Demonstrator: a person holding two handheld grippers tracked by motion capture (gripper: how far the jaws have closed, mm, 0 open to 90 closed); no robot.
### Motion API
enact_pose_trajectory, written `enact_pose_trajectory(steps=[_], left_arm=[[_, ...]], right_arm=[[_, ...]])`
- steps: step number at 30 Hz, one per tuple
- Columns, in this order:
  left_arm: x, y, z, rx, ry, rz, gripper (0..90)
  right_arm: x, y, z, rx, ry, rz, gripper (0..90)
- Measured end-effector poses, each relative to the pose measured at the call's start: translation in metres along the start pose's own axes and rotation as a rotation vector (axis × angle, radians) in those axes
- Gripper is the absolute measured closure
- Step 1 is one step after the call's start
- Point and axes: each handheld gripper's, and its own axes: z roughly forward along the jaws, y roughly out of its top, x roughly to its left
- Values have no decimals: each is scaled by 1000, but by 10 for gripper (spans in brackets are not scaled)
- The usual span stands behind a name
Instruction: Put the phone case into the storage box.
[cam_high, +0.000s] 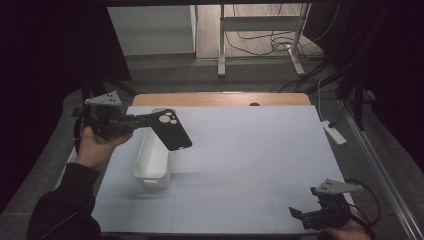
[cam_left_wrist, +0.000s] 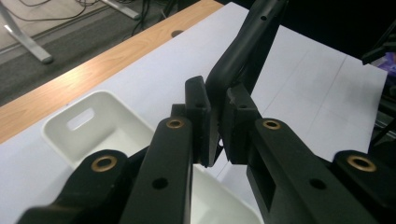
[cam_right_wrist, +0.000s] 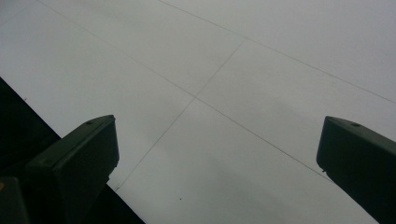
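We note a black phone case (cam_high: 172, 131), camera cutouts showing, held tilted in the air by one edge above a white bin (cam_high: 152, 165) standing upright on the table's left side.

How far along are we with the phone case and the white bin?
Done: the left gripper has its fingers clamped on the black phone case and holds it lifted above the white bin. In hand: carrying it. Left: probably lowering and releasing it. The right gripper waits open near the table's front edge.
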Motion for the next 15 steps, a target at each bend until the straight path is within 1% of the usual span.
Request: enact_pose_trajectory(steps=[1, 2, 8, 11, 15], left_arm=[[3, -3, -4, 4, 12, -2, 819], [3, -3, -4, 4, 12, -2, 819], [9, -10, -14, 14, 40, -7, 819], [13, -14, -20, 26, 62, -6, 819], [17, -18, -25, 35, 77, -5, 819]], right_arm=[[0, 0, 0, 1, 0, 0, 0], [0, 0, 0, 1, 0, 0, 0], [0, 0, 0, 2, 1, -2, 0], [1, 0, 1, 6, 1, -4, 0], [1, 0, 1, 8, 2, -7, 0]])
